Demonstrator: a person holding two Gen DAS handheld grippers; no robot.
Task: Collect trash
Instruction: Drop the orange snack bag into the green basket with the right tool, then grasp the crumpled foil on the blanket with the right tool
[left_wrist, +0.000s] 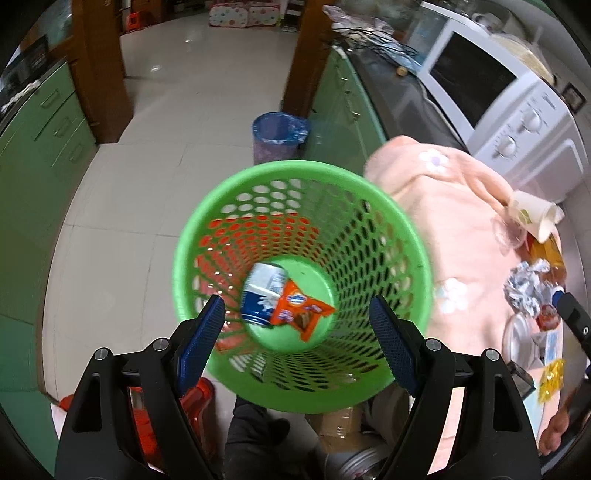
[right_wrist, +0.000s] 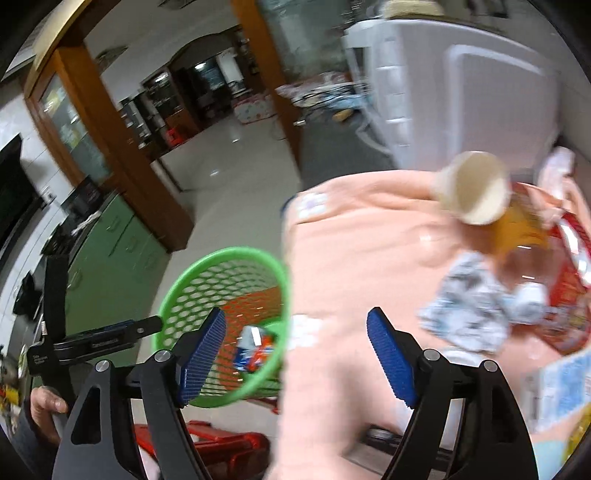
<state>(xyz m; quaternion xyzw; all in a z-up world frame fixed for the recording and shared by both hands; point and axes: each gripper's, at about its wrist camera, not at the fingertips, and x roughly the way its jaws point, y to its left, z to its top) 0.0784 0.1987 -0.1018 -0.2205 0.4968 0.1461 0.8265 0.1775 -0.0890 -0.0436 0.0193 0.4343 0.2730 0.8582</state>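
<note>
Left wrist view: the left hand-held gripper (left_wrist: 297, 325) is seen spread wide with nothing held, above a green basket (left_wrist: 413, 266) whose mouth faces it. A can (left_wrist: 260, 295) and an orange wrapper (left_wrist: 299, 310) are seen lying at the bottom. The right hand-held gripper (right_wrist: 297, 354) is likewise wide and empty; beyond, crumpled foil (right_wrist: 469, 314) and a tipped paper cup (right_wrist: 476, 188) are seen on the pink-covered bench (right_wrist: 369, 251).

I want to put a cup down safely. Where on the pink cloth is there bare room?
The pink cloth is bare between the green basket and the foil ball. It is crowded at its far side, around the paper cup, foil and wrappers.
</note>
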